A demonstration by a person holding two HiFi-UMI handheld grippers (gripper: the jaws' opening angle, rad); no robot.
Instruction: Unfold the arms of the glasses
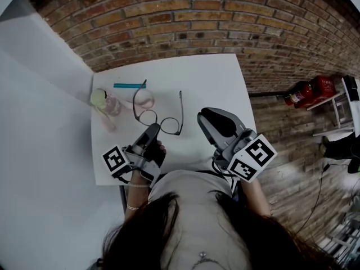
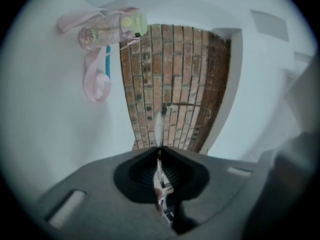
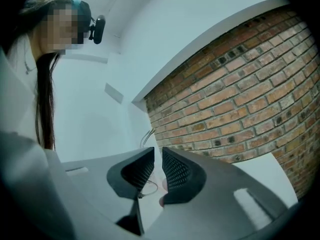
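Observation:
Thin dark-framed glasses [image 1: 170, 126] lie on the white table [image 1: 214, 83], and both arms stand unfolded, pointing toward the far edge. My left gripper [image 1: 153, 130] is shut on the front of the frame between the lenses. In the left gripper view the frame runs edge-on out of the closed jaws [image 2: 159, 134], with one arm [image 2: 190, 105] bending off to the right. My right gripper [image 1: 206, 118] hovers just right of the glasses, its jaws a narrow gap apart and nothing between them [image 3: 157, 164]. It touches nothing.
A pink bottle with a green lid [image 1: 104, 101] lies at the table's left, with a pink strap [image 1: 145, 99] and a teal stick [image 1: 129, 85] beside it. A red canister [image 1: 306, 91] sits on the brick floor to the right. A white wall runs along the left.

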